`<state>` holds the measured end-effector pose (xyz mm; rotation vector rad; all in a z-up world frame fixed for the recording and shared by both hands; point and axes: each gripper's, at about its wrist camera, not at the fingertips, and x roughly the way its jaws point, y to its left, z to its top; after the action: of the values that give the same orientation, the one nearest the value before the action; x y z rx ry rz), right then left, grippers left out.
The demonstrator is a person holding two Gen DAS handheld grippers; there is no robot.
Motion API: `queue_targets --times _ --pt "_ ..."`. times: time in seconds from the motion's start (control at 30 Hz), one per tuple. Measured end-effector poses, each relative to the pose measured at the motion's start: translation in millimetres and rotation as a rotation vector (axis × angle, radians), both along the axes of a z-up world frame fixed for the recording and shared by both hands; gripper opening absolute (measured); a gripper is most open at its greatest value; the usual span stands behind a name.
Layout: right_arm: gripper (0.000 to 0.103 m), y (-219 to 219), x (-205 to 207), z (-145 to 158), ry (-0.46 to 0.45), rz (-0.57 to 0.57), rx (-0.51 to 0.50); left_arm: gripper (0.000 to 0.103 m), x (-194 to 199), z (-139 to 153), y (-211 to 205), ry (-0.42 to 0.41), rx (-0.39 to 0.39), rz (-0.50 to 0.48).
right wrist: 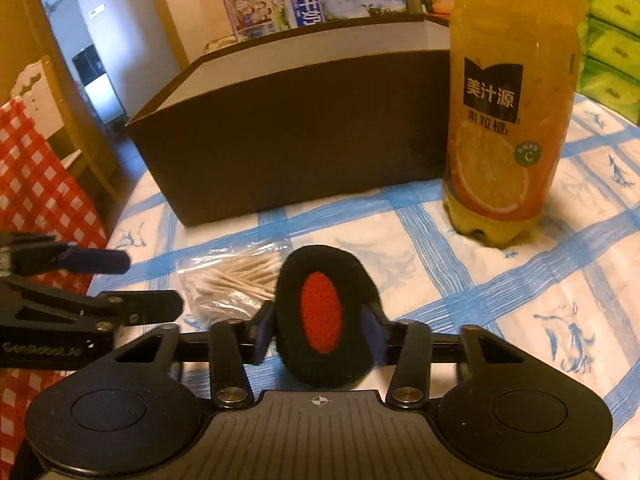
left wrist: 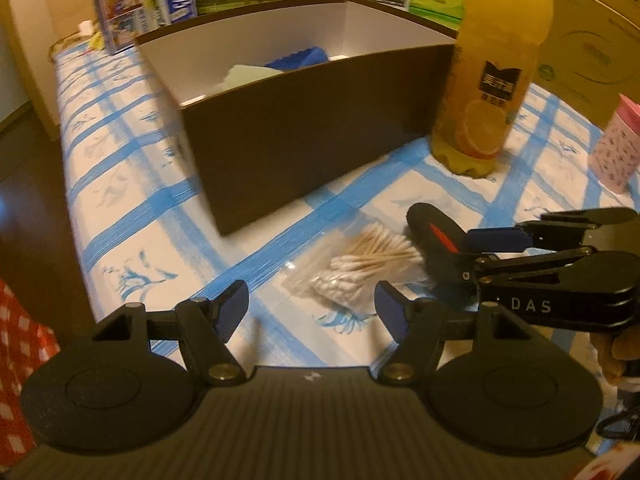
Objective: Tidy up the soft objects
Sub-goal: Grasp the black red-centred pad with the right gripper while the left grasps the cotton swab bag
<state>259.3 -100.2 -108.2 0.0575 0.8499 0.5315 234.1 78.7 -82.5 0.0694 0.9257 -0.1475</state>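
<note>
My right tongs (right wrist: 320,330) pinch a black-and-red fuzzy pad (right wrist: 322,312) just above the worktop (right wrist: 500,288), short of the brown box (right wrist: 296,136). My left tongs (left wrist: 312,312) hang wide and empty. A loose pinch could drop the pad onto the cotton-swab bag (right wrist: 228,280), or a swing could clip the juice bottle (right wrist: 508,120).

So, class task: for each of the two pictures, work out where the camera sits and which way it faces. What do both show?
Left wrist: on the left gripper, facing down over the table at the brown box; own open fingers and right gripper show.
Right wrist: on the right gripper, facing the box; own fingers closed on the black and red pad, left gripper at its left.
Shared: box, juice bottle, cotton swabs, pad.
</note>
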Motion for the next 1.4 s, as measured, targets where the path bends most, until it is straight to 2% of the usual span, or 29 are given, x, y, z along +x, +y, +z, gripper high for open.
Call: queue_targets --times 0.23,0.37,0.47,0.63,0.67,0.7,0.8,0.9,1.03,1.13,1.2,1.4 --pt "0.04 -2.5 -8.0 2.1 -0.016 0.025 -0.104 0.067 15.3 -4.1 -14.7 -0.033 0.038 -0.171" --pt "0.04 -9.7 -11.7 0.8 -0.026 0.007 -0.153 0.067 28.4 -14.8 -21.5 -0.012 0.055 -0.234" --pt "0.04 -20.6 -12.0 0.3 -0.014 -0.018 -0.152 0.068 38.4 -23.5 -22.9 0.017 0.042 -0.229" --pt "0.04 -40.0 -11.8 1.9 -0.006 -0.062 -0.172 0.067 47.0 -31.7 -24.1 0.056 -0.04 -0.192" --pt "0.04 -45.0 -12.3 2.0 -0.004 -0.071 -0.174 0.064 47.9 -34.0 -25.7 0.07 -0.054 -0.181" --pt "0.04 -49.1 -12.0 2.2 -0.002 -0.081 -0.177 0.056 48.4 -36.1 -28.2 0.079 -0.072 -0.168" --pt "0.04 -62.1 -10.5 1.5 0.007 -0.118 -0.192 0.042 46.7 -36.6 -39.9 0.066 -0.094 -0.135" --pt "0.04 -75.7 -11.7 2.1 0.013 -0.151 -0.19 0.037 47.3 -36.9 -53.7 0.073 -0.142 -0.094" --pt "0.04 -88.0 -11.7 4.4 0.022 -0.181 -0.182 0.036 46.3 -38.3 -69.8 0.092 -0.212 -0.063" --pt "0.04 -94.1 -11.7 7.6 0.023 -0.182 -0.153 0.048 45.1 -36.5 -74.4 0.105 -0.227 -0.059" --pt "0.049 -96.6 -11.8 8.9 0.034 -0.181 -0.132 0.06 44.1 -33.5 -73.4 0.106 -0.223 -0.066" --pt "0.07 -103.1 -12.9 13.3 0.011 -0.185 -0.096 0.07 46.4 -28.0 -72.8 0.087 -0.153 -0.104"
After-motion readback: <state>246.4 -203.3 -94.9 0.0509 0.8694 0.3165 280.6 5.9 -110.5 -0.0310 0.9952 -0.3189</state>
